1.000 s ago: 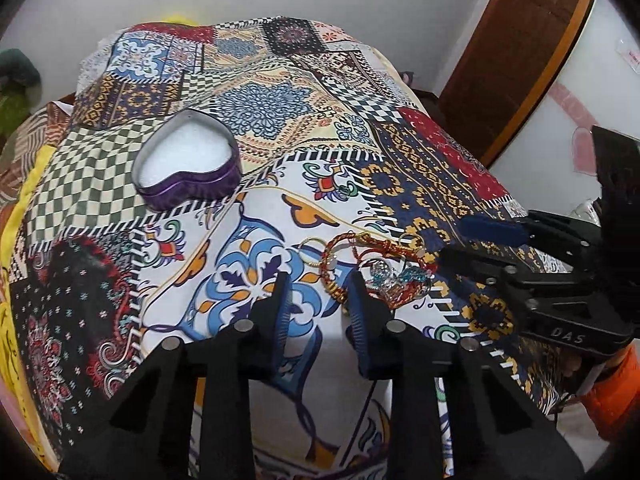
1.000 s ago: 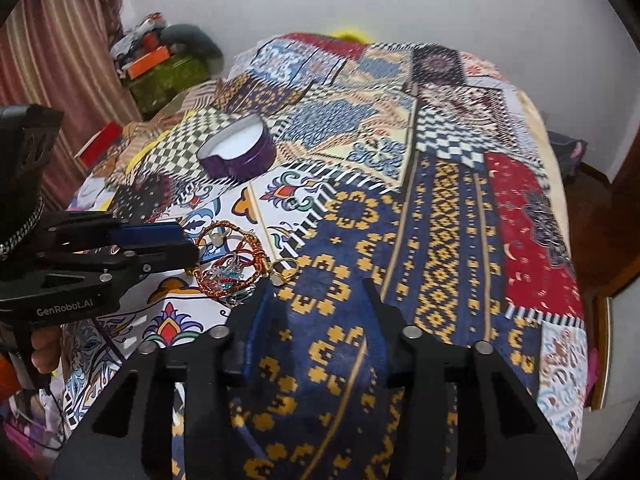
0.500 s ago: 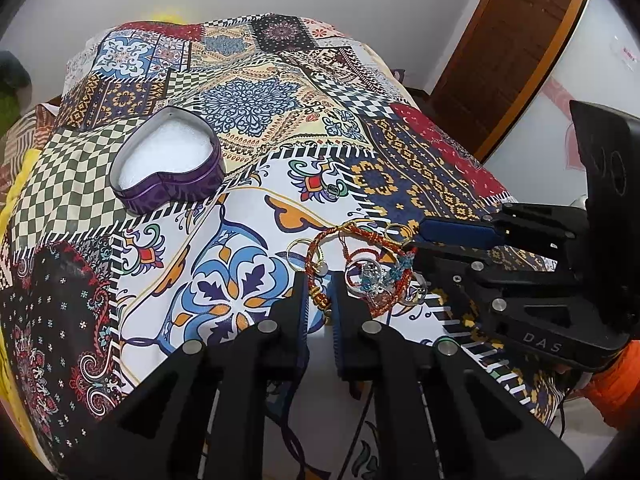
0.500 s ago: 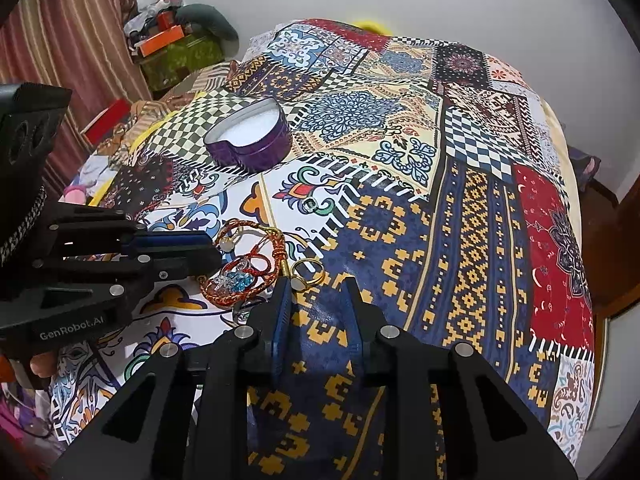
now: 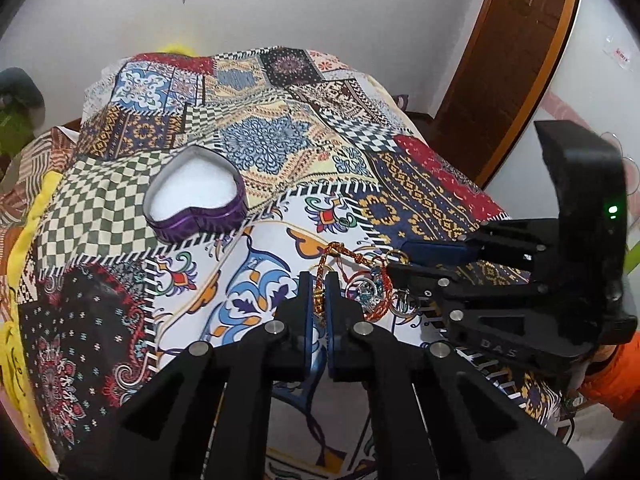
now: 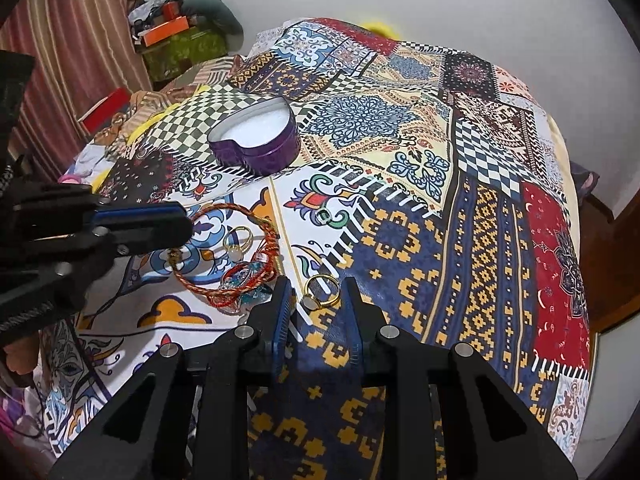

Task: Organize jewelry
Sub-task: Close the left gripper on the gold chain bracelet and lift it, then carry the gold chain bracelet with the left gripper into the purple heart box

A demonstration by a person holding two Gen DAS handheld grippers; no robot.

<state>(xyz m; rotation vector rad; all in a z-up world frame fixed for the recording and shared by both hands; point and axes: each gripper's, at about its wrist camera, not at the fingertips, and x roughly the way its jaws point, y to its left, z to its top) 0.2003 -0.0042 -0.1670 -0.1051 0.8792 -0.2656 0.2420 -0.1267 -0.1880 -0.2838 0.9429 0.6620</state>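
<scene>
Left tool clamped on orange bracelet on bed; right tool closing around gold ring, pads not yet touching. Heart box well apart.

Home bedroom: quilt-covered bed, door

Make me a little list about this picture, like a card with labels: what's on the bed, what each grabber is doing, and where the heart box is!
Surface: bed with a patchwork bedspread
Box: purple heart-shaped box, open, white inside, with no jewelry in it
Jewelry pile: red-and-gold cord bracelet, rings and beaded pieces, tangled, nearer the camera than the box
Left gripper: shut on the cord bracelet
Right gripper: jaws closing around a gold ring; pads not yet pressing it
Packed so far: nothing in the box yet
</scene>
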